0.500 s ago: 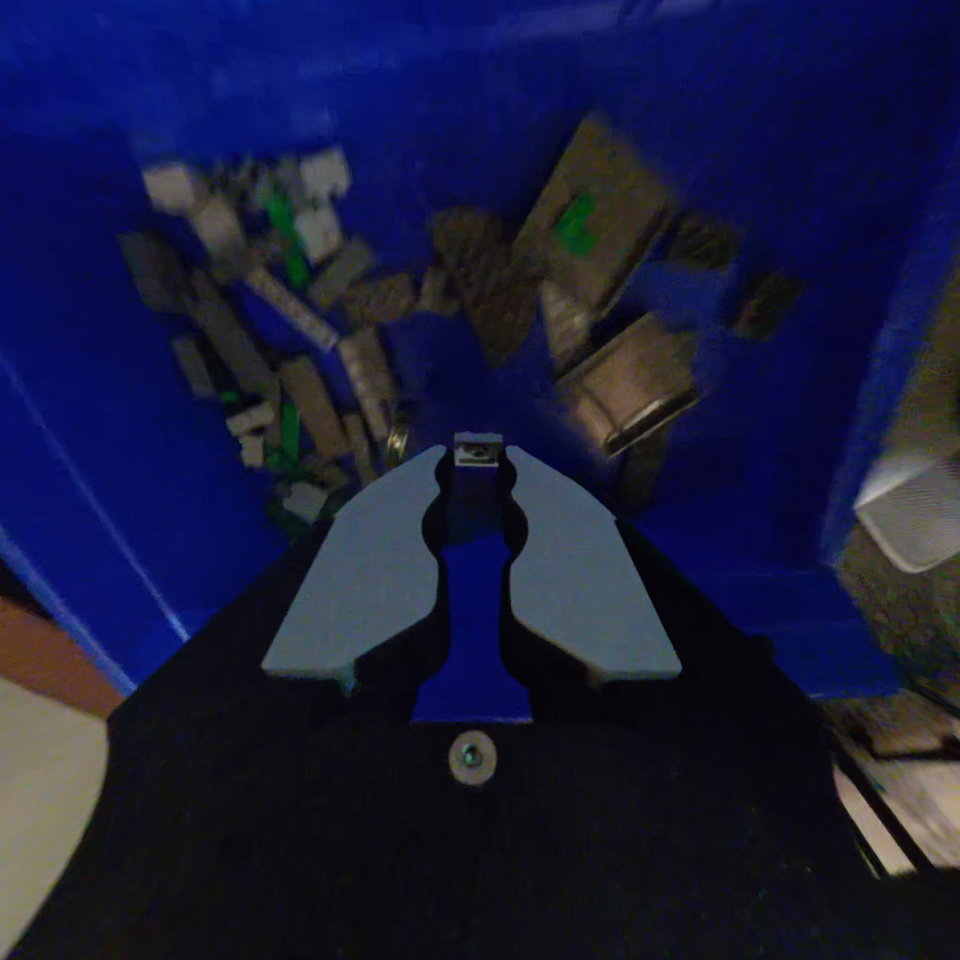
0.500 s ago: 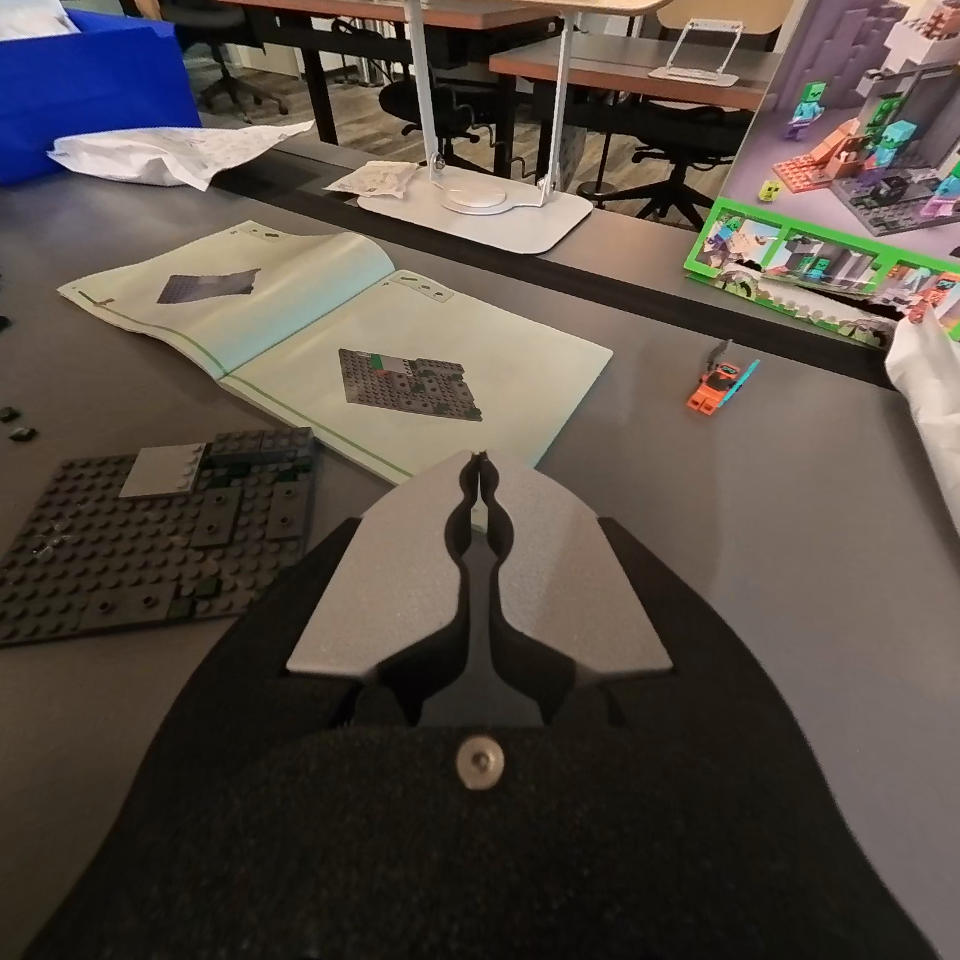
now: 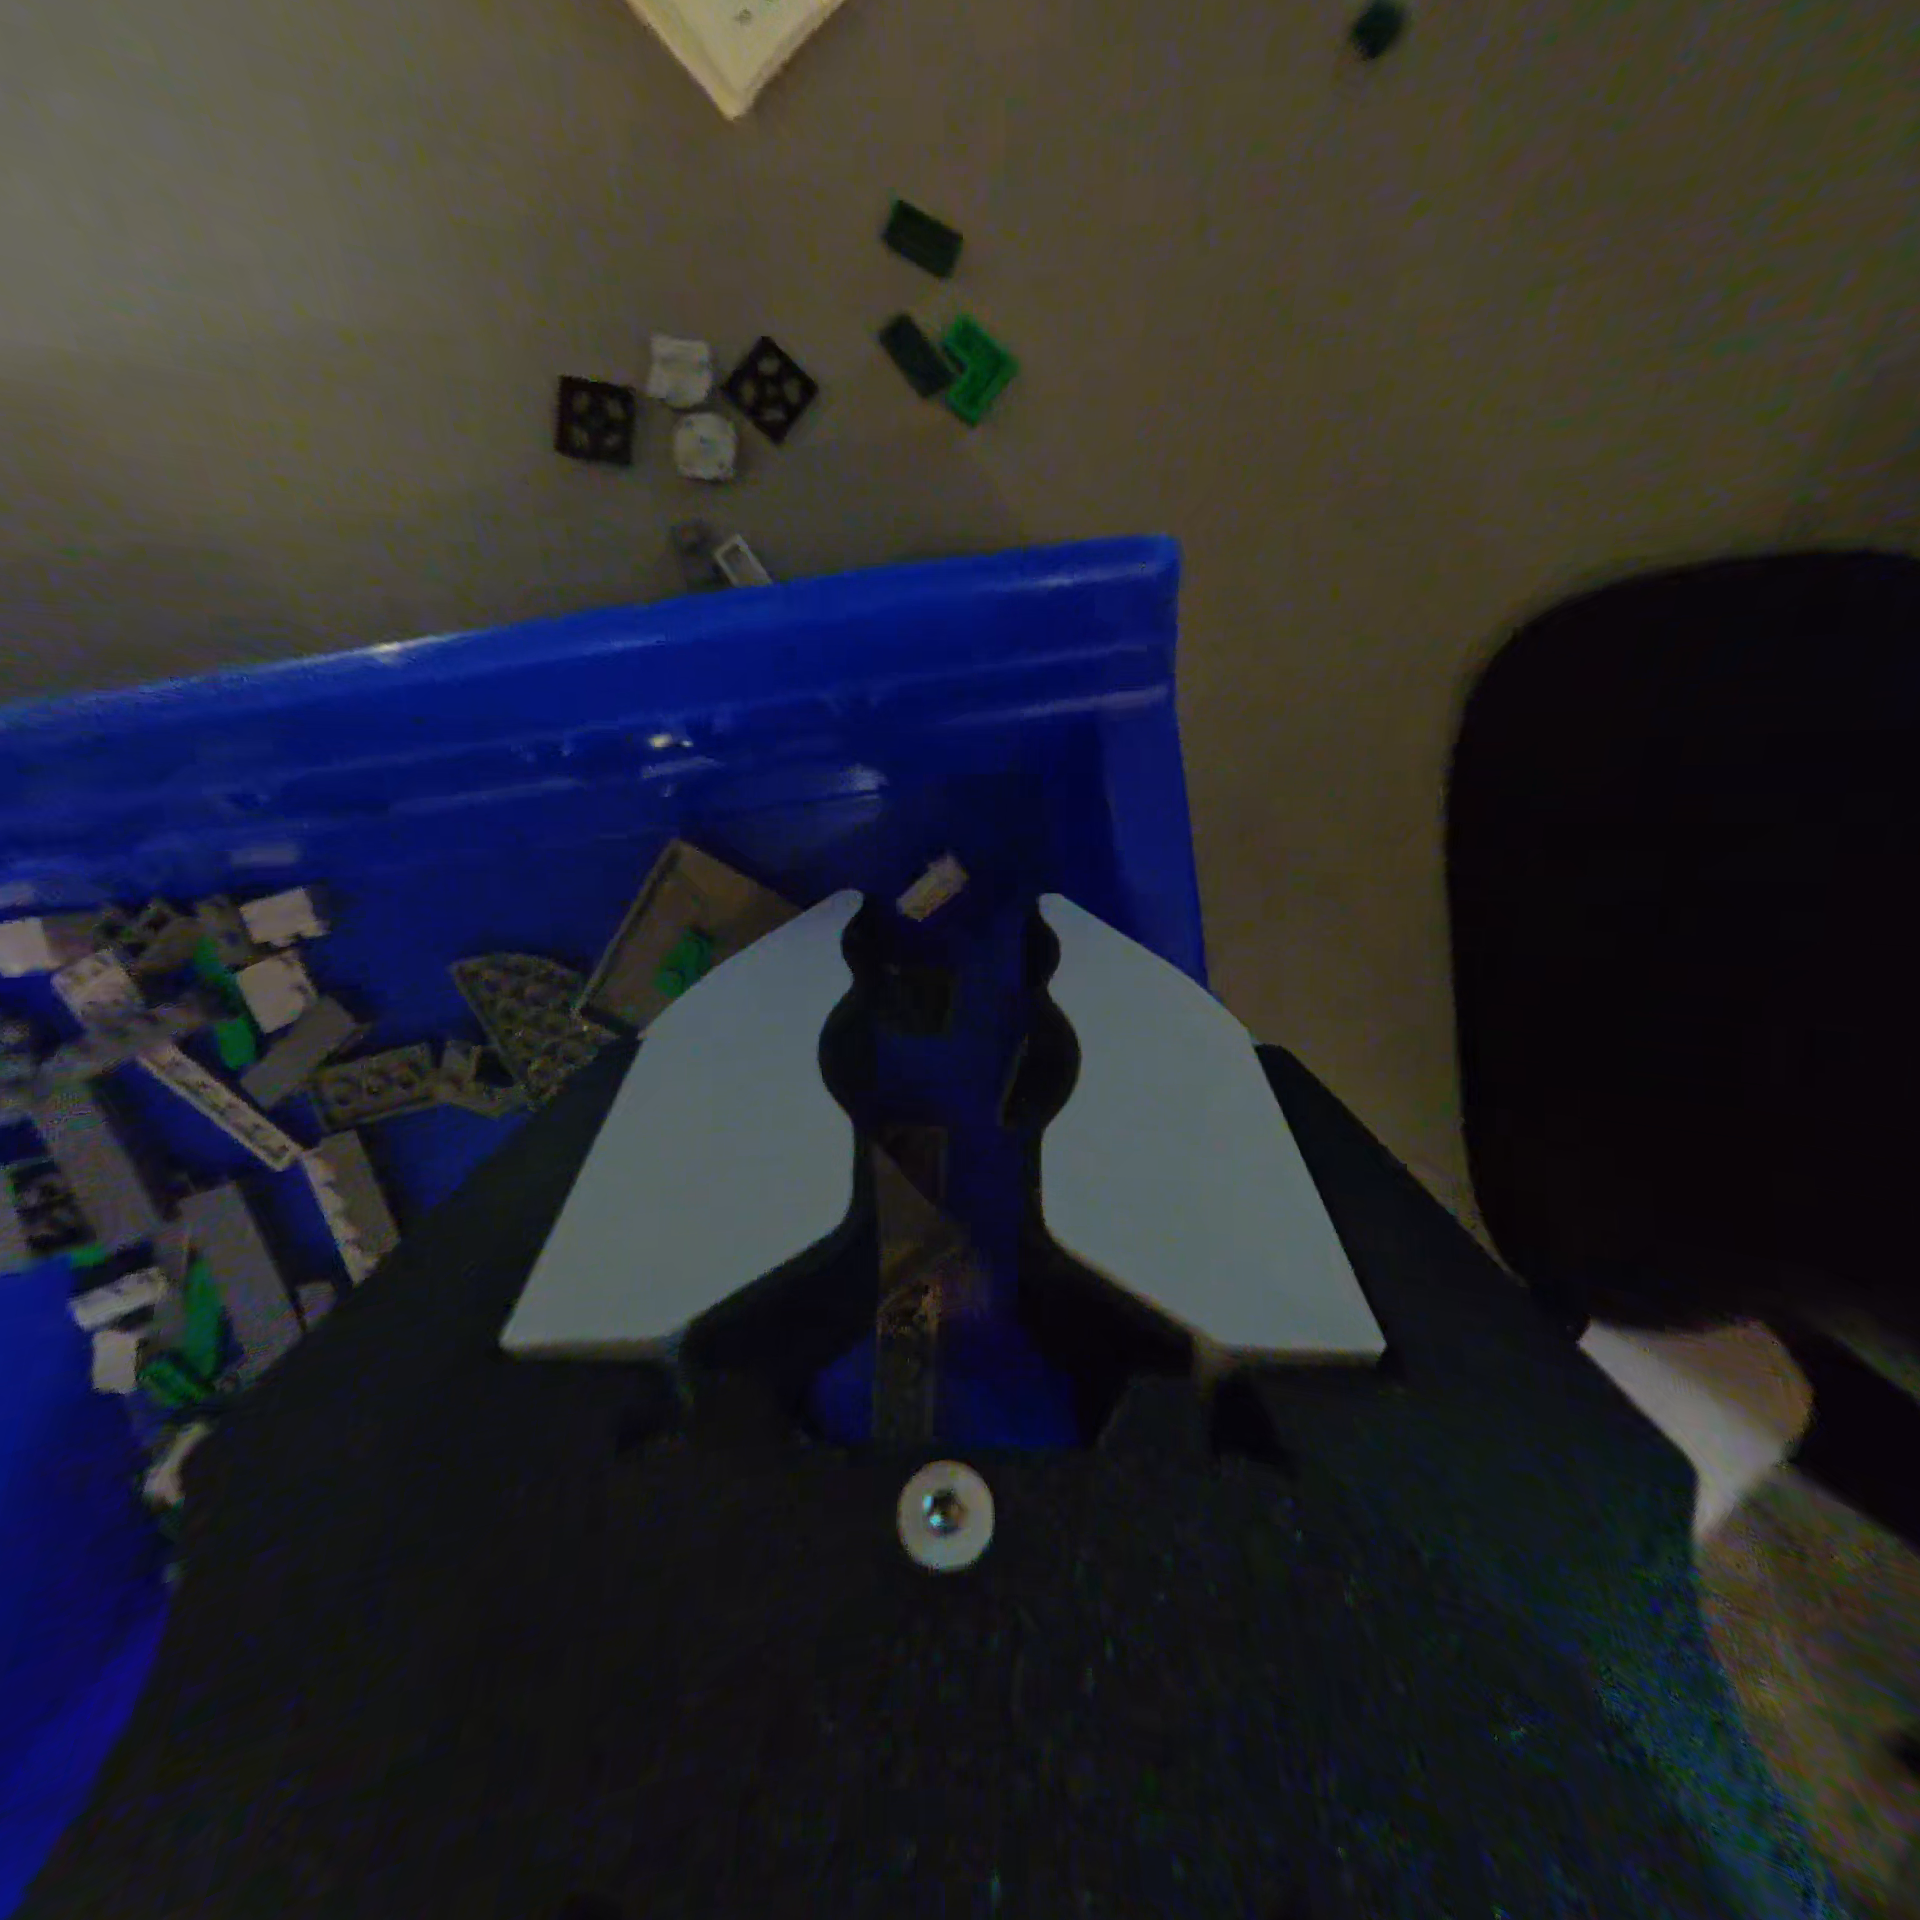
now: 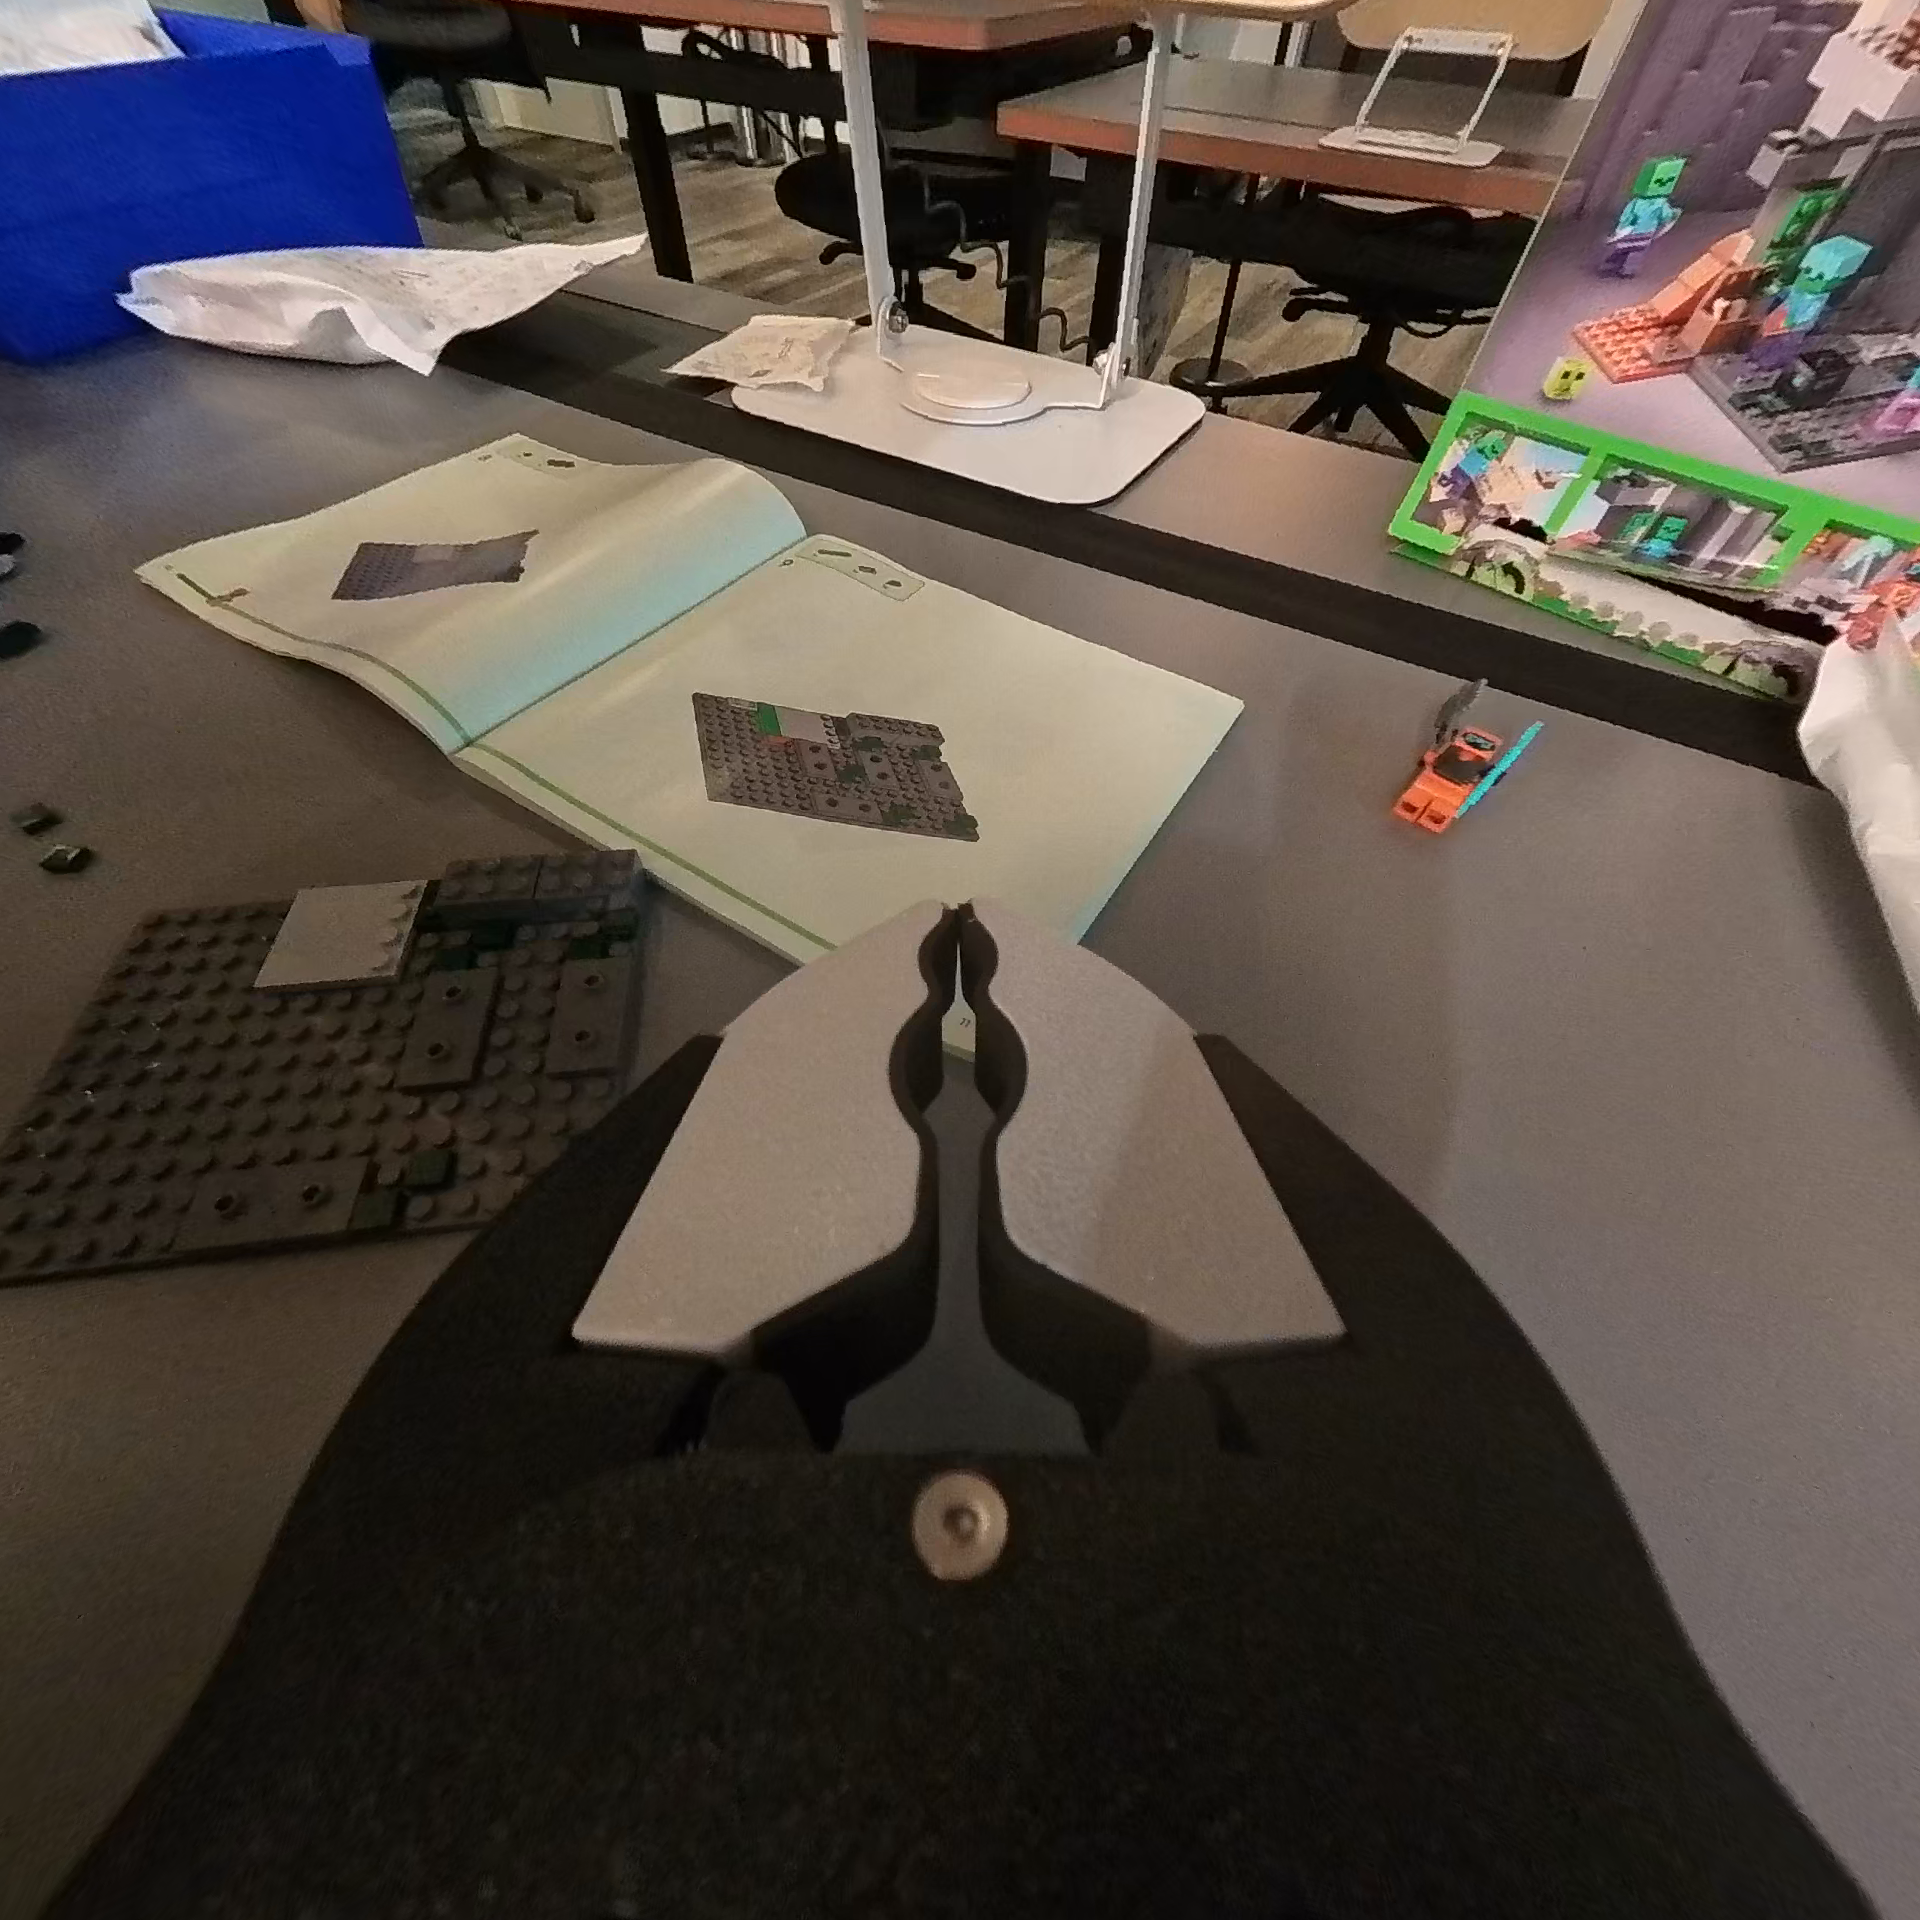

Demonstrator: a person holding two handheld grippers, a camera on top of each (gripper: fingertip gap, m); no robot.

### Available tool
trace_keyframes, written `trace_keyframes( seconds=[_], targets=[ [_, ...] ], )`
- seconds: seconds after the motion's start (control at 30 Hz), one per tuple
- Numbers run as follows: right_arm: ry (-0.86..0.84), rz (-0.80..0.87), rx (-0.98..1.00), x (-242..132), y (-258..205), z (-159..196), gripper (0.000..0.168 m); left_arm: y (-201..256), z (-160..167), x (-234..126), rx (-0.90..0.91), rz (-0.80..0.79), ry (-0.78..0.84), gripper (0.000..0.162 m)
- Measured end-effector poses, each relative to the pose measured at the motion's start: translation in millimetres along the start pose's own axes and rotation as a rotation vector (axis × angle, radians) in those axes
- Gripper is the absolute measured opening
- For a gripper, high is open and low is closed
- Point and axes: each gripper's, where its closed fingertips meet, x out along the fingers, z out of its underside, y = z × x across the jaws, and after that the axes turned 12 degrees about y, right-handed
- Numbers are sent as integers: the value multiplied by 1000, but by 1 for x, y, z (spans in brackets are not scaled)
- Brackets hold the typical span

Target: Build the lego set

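Early stage: dark grey baseplate (image 4: 312, 1070) by open manual (image 4: 707, 707) has few plates on; most pcs in blue bin (image 3: 623, 748). Left gripper (image 3: 951, 914) spread over bin, small light piece (image 3: 932, 886) just beyond tips, not pinched; right gripper (image 4: 958, 916) pressed together, empty.

Grey table (image 4: 1455, 1039), open booklet (image 4: 727, 675), studded baseplate (image 4: 208, 1122), blue bin (image 3: 623, 727), loose bricks (image 3: 686, 405)

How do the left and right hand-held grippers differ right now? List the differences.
The left hand-held gripper is open, jaws apart; the right hand-held gripper is shut, jaws together. The left one looks down into the blue bin of loose pieces; the right one points across the grey table toward the open booklet. Both have grey fingers on a black body.
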Motion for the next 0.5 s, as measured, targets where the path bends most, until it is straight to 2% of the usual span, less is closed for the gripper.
trace_keyframes(
  seconds=[0.03, 0.17, 0.3, 0.4, 0.5],
  targets=[
    [-1, 0, 3, 0, 0, 0, 0, -2, 1, 4, -13, -55, -3, 26],
    [-8, -4, 14, 2, 1, 3, 0, -5, -2, 13, -55, -222, 5, 24],
    [-16, -5, 17, 4, 0, 6, 0, -14, -11, 14, 39, -389, -3, 25],
    [-16, 0, 21, 4, 1, 6, 0, -23, -17, 11, 77, -463, -1, 25],
    [-15, 4, 23, 4, 2, 6, 0, -42, -9, 1, 67, -521, -53, 29]
  ],
)
